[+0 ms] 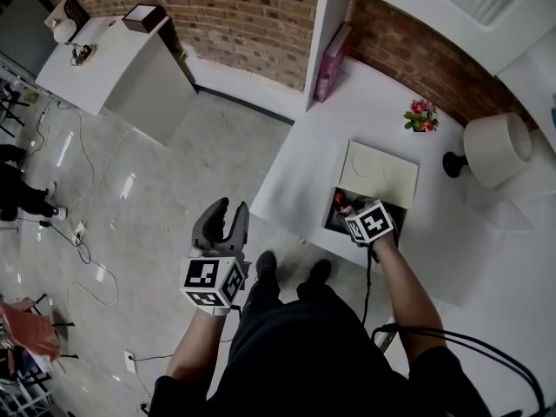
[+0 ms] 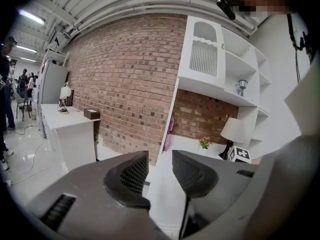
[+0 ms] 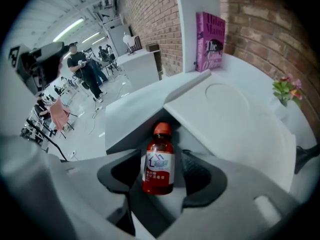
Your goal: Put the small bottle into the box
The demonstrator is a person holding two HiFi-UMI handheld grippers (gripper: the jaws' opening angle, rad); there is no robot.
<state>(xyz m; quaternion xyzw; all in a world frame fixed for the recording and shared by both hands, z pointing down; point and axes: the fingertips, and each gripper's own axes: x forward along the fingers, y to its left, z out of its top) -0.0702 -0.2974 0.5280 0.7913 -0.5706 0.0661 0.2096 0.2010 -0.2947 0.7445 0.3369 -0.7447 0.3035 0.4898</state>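
A small red bottle (image 3: 159,166) with an orange cap and a white label sits inside the open white box (image 3: 125,129) on the white table. My right gripper (image 3: 160,178) reaches into the box and is open. The bottle stands between its dark pads (image 3: 200,176), with a thin gap on each side. In the head view the right gripper (image 1: 354,210) is over the box's dark inside (image 1: 337,224), where a bit of the red bottle (image 1: 343,205) shows. The box lid (image 1: 379,170) lies folded back behind it. My left gripper (image 1: 228,210) hangs open over the floor and holds nothing.
On the white table (image 1: 300,168) stand a pink book (image 1: 331,63), a small flower pot (image 1: 420,116) and a white-shaded lamp (image 1: 496,148). A second white desk (image 1: 113,68) is far left. Cables lie on the floor (image 1: 87,250). People (image 3: 85,66) stand in the room's far part.
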